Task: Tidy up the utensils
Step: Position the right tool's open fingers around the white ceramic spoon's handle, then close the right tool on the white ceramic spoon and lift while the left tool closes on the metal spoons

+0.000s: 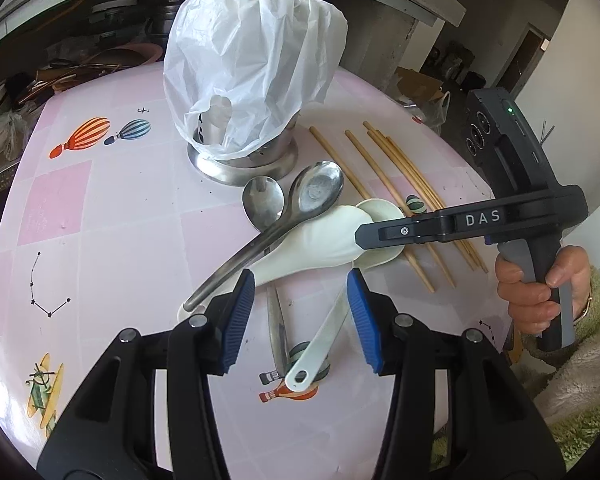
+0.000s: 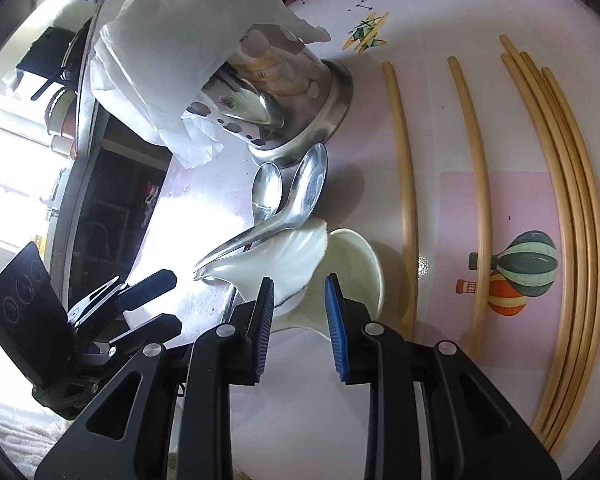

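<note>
Left wrist view, "DAS" lettering on right gripper [image 1: 358,236], white spoons [image 1: 320,236]

Both handheld black plastic grippers, the left one [image 1: 302,316] and the right one [image 2: 300,326], carried ribbed blue pads [image 1: 236,320] and round silver rivets. The right bore white "DAS" lettering, a grey trigger and a green light; the fuzzy pale-green sleeve [image 1: 580,360] looked woolly.

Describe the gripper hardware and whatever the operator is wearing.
Both grippers are black plastic with blue ribbed pads and silver pivot bolts. The right gripper has "DAS" in white on its body, a green status light, a grey trigger and a pistol handle. The hand on it wears a fuzzy light-green sleeve.
</note>
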`<action>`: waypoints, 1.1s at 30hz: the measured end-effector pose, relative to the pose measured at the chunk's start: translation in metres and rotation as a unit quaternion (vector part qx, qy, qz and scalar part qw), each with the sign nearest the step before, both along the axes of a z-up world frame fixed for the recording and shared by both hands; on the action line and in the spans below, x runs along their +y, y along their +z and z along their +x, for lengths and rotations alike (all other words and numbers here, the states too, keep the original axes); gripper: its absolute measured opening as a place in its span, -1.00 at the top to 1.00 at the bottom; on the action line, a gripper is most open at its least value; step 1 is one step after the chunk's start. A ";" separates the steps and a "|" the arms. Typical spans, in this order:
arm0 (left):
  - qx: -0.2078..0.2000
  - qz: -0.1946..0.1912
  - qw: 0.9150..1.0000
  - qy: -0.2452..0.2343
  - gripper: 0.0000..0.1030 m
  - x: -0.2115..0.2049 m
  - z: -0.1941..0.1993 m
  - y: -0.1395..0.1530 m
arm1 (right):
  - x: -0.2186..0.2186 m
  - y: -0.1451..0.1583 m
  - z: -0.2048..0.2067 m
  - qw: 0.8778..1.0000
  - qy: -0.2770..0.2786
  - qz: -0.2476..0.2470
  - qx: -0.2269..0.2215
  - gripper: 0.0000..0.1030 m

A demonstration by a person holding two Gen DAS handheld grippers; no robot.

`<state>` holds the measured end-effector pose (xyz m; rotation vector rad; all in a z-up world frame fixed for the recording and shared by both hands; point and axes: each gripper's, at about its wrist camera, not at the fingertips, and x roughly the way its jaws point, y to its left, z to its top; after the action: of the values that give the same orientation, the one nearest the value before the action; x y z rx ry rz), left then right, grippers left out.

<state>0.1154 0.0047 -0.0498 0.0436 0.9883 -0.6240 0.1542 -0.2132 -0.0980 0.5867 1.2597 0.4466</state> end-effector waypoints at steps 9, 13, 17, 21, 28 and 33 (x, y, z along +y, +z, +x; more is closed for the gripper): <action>-0.008 -0.013 1.000 0.005 0.11 0.000 -0.004 -0.005 | 0.016 -0.003 0.009 1.000 -0.022 -0.017 0.007 0.49; -0.010 -0.017 1.000 0.009 0.11 0.003 -0.004 -0.006 | 0.024 0.000 0.010 0.999 -0.027 -0.030 0.001 0.49; -0.013 -0.019 1.000 0.011 0.11 0.003 -0.004 -0.005 | 0.029 -0.001 0.008 0.999 -0.030 -0.039 -0.005 0.67; -0.016 -0.020 1.000 0.012 0.11 0.003 -0.005 -0.004 | 0.029 -0.002 0.005 0.999 -0.027 -0.032 -0.012 0.79; -0.018 -0.022 0.999 0.019 0.11 0.004 -0.001 -0.002 | 0.014 0.023 0.000 0.998 0.012 -0.009 -0.053 0.89; -0.024 -0.020 0.999 0.019 0.11 0.001 0.005 0.000 | -0.007 0.034 -0.006 0.997 0.049 0.004 -0.063 0.92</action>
<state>0.1202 0.0062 -0.0503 0.0043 0.9290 -0.6049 0.1483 -0.2204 -0.0635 0.4978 1.1697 0.5614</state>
